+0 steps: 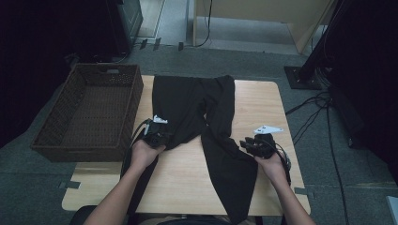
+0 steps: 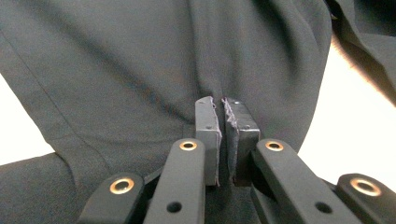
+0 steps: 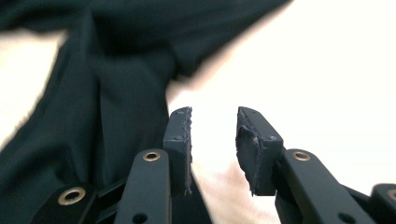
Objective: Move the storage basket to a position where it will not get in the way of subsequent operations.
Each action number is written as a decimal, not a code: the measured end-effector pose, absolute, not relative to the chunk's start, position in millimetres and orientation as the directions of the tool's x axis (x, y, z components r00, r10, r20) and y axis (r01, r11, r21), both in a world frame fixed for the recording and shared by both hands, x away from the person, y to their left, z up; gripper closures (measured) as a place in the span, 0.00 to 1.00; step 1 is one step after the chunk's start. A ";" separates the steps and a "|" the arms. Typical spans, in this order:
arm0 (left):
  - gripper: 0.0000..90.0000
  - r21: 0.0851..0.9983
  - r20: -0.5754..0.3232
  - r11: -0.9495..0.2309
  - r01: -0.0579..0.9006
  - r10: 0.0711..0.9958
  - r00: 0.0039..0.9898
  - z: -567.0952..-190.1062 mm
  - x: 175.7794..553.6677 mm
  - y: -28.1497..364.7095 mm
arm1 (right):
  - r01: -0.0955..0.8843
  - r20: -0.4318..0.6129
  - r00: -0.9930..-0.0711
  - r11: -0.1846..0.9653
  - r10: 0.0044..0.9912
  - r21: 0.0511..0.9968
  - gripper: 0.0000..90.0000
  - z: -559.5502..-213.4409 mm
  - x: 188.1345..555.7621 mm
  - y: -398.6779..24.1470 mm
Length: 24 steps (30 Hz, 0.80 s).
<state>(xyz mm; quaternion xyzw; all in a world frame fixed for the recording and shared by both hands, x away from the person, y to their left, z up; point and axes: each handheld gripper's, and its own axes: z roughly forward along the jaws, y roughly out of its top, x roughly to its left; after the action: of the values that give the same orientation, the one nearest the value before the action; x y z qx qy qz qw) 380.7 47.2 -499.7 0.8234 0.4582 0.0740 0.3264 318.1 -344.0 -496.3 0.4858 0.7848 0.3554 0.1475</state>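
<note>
Now | left tool (image 2: 223, 109) level, clamped on black trousers (image 1: 197, 101) | right tool (image 3: 214, 116) part-open, empty, beside leg.

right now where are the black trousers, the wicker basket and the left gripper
black trousers (image 1: 192, 101), high view, on the upper cloth spread on the table.
wicker basket (image 1: 133, 101), high view, on its right wall.
left gripper (image 2: 220, 123), left gripper view, between its jaw tips, which are shut on the cloth.

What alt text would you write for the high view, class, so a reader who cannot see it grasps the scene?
Black trousers lie spread on a wooden table, one leg angled toward the near edge. The left gripper sits on the cloth's left edge; the right gripper rests beside the angled leg. A brown wicker basket stands at the table's left.
</note>
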 end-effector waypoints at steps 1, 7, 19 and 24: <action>0.95 0.604 -0.177 -0.367 0.707 0.803 0.569 -499.6 380.8 47.2 | 0.659 0.107 -0.492 0.289 0.864 0.695 0.71 -500.1 317.3 -342.0; 0.95 0.603 -0.178 -0.368 0.707 0.802 0.569 -499.6 381.2 46.7 | 0.639 0.091 -0.520 0.316 0.849 0.701 0.54 -510.7 320.3 -320.6; 0.95 0.602 -0.178 -0.370 0.707 0.801 0.571 -499.4 381.5 46.8 | 0.636 0.166 -0.578 0.314 0.799 0.705 0.91 -513.6 328.7 -296.5; 0.95 0.601 -0.183 -0.370 0.709 0.799 0.573 -499.4 381.9 47.5 | 0.683 0.180 -0.535 0.298 0.825 0.667 1.00 -502.2 319.1 -308.8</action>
<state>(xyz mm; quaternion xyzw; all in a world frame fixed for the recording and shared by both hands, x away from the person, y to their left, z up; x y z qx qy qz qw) 381.9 47.5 -499.4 0.8249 0.4569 0.0694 0.3256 319.1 -308.8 -502.2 0.4716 0.7995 0.3586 0.0990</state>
